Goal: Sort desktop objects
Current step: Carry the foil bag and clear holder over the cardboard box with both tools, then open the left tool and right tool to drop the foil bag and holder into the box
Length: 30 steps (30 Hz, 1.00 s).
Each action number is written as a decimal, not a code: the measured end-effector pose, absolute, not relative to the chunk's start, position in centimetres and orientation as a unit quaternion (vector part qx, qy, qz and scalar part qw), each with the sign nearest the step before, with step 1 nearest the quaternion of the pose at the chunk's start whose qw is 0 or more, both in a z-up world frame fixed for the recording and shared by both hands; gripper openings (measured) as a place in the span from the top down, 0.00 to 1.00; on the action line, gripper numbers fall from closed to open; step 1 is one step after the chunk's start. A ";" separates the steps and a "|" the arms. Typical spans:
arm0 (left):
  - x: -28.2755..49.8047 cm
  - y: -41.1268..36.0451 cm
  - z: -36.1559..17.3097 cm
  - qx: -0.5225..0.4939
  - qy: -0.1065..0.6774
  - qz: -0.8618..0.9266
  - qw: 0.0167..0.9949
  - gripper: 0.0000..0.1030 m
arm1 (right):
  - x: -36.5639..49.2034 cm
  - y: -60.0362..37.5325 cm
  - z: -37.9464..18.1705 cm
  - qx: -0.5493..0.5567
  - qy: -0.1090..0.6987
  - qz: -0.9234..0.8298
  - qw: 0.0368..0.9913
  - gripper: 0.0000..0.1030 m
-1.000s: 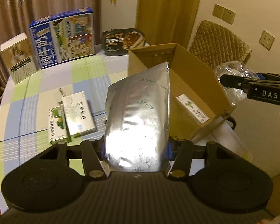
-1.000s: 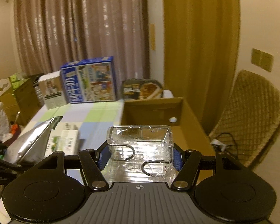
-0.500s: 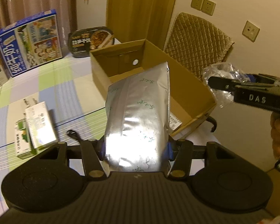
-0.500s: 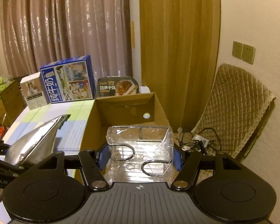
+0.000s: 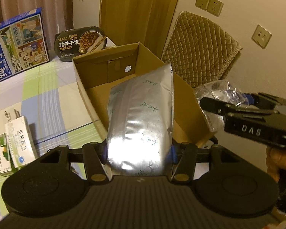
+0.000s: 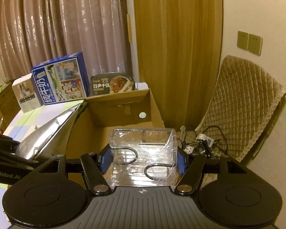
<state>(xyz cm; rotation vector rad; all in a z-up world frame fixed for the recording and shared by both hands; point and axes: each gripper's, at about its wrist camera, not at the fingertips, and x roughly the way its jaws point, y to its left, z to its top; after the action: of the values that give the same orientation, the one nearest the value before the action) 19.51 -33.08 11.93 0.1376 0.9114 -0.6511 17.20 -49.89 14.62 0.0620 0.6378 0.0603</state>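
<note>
Both hands are on the carry-to-the-box step of the sort, each with a load of its own. The left tool (image 5: 139, 150) pinches the lower part of a silver foil pouch (image 5: 143, 118) between its two pads, and the pouch stands up ahead of the tool, its top edge leaning out over the open cardboard box (image 5: 97, 70) that sits straight in front. The right tool (image 6: 144, 161) clamps a clear plastic-wrapped package with wire hooks inside (image 6: 143, 152); seen from the left tool, this package is off to the right, beside the near right wall of the box and seemingly not yet over the opening. From the right tool, the box (image 6: 124, 105) lies ahead and slightly left, with the foil pouch (image 6: 53, 131) rising at the left between it and the checked desk (image 6: 28, 118). What shows of the box floor looks bare, so the sort seems early. Left of the left tool, two small medicine cartons (image 5: 15, 145) lie on the desk, while a blue milk carton case (image 5: 19, 43) and a black instant rice bowl (image 5: 82, 42) stand beyond the box. The next move, as I judge it, calls for the left tool to go forward and down until the pouch is well inside the walls, then spread its pads; the floppy pouch could catch on the near rim. The right tool must shift left over the opening and stay clear of the left one.
</note>
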 end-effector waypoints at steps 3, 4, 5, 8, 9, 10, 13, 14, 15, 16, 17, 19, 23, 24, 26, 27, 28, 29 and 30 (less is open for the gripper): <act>20.7 -33.8 11.5 0.051 0.438 -0.309 0.843 0.51 | 18.2 -50.3 14.2 0.030 0.316 0.029 0.948 0.40; 21.1 -34.0 11.3 0.046 0.440 -0.309 0.842 0.51 | 18.5 -50.4 14.0 0.030 0.318 0.029 0.947 0.40; 21.5 -34.2 11.1 0.041 0.442 -0.310 0.841 0.51 | 18.7 -50.5 13.9 0.030 0.319 0.029 0.947 0.40; 22.4 -35.0 10.6 0.035 0.447 -0.314 0.837 0.51 | 19.5 -50.7 13.3 0.031 0.324 0.028 0.945 0.40; 22.7 -35.2 10.4 0.036 0.448 -0.315 0.836 0.51 | 19.7 -50.8 13.1 0.030 0.325 0.028 0.945 0.40; 23.0 -35.5 10.1 0.035 0.450 -0.316 0.835 0.51 | 19.9 -50.8 12.9 0.029 0.327 0.027 0.944 0.40; 23.9 -35.9 9.5 0.028 0.453 -0.316 0.833 0.46 | 20.4 -51.0 12.4 0.030 0.331 0.026 0.943 0.40; 24.1 -35.8 9.4 0.024 0.451 -0.315 0.835 0.45 | 20.5 -51.0 12.3 0.030 0.332 0.026 0.942 0.40; 24.3 -35.6 9.3 0.022 0.449 -0.317 0.835 0.45 | 20.6 -51.0 12.2 0.029 0.333 0.026 0.942 0.40; 24.4 -35.4 9.3 0.021 0.447 -0.319 0.836 0.45 | 20.6 -50.9 12.2 0.029 0.333 0.026 0.942 0.40; 24.4 -35.0 9.4 0.019 0.443 -0.317 0.838 0.45 | 20.7 -50.9 12.1 0.029 0.334 0.026 0.942 0.40; 24.5 -34.1 9.7 0.018 0.436 -0.308 0.846 0.45 | 20.8 -50.6 11.9 0.028 0.335 0.029 0.941 0.40; 24.1 -31.6 10.5 0.008 0.423 -0.295 0.857 0.44 | 21.1 -50.0 11.7 0.035 0.338 0.040 0.939 0.40; 24.0 -31.0 10.6 0.006 0.420 -0.292 0.859 0.42 | 21.2 -49.8 11.7 0.039 0.338 0.044 0.939 0.40; 23.7 -29.6 10.9 -0.003 0.415 -0.283 0.865 0.40 | 21.4 -49.6 11.6 0.048 0.337 0.051 0.939 0.39; 23.6 -28.9 11.0 -0.007 0.414 -0.278 0.867 0.39 | 21.5 -49.5 11.6 0.058 0.334 0.058 0.939 0.39; 23.5 -28.3 11.1 -0.009 0.413 -0.273 0.869 0.39 | 21.7 -49.6 11.6 0.070 0.334 0.062 0.938 0.35; 23.3 -27.7 11.1 -0.010 0.411 -0.270 0.871 0.39 | 21.7 -49.6 11.6 0.076 0.335 0.062 0.937 0.31; 23.2 -27.1 11.2 -0.010 0.410 -0.266 0.873 0.39 | 21.7 -49.6 11.8 0.082 0.331 0.058 0.938 0.23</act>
<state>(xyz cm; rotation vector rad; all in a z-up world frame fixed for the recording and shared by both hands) 23.19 -27.10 11.21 -0.0209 0.8558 -0.5560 21.74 -49.59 11.78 0.1665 0.6766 0.1193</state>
